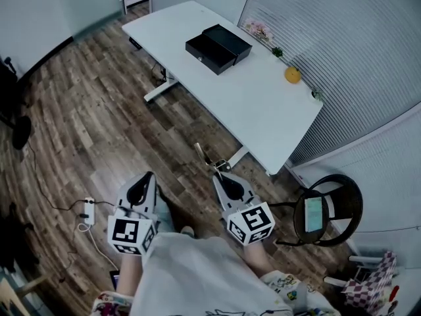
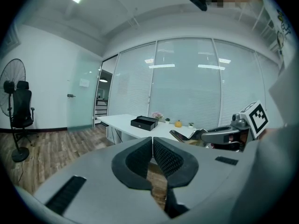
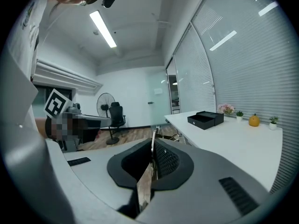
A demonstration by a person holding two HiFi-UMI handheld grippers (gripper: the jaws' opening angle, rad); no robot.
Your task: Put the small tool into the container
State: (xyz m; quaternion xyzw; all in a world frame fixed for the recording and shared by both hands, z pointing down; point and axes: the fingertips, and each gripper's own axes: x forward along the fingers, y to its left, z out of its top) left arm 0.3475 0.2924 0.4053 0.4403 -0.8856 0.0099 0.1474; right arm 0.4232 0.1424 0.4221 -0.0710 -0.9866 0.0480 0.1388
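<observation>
- The left gripper [image 2: 153,143] was held with its jaws brought together, the ribbed pads meeting at the tips, and nothing was caught between them.
- The right gripper [image 3: 153,146] was closed on the small tool [image 3: 145,183], a thin, flat tan strip that was pinched edge-on between the pads and stuck out past the tips.
- In the head view the small tool was seen projecting from the right gripper over the wooden floor [image 1: 99,124], short of the near end of the white table [image 1: 263,110].
- The container [image 1: 218,47], a black box, was set on the far half of that table, well apart from both grippers; what lay inside it could not be told.
- Both grippers were held side by side in front of the person, above the floor, and were pointed toward the table, with the marker cubes nearest the body.
- Along the table's window-side edge, a pot of pink flowers [image 1: 258,29], a small green plant [image 1: 277,52] and a round orange object [image 1: 293,75] were lined up.
- A black chair [image 1: 339,219] with a lit screen [image 1: 314,214] lying on it was placed near the table's near end, to the right of the right gripper.
- A white power strip [image 1: 89,210] was lying on the floor to the left of the left gripper.
</observation>
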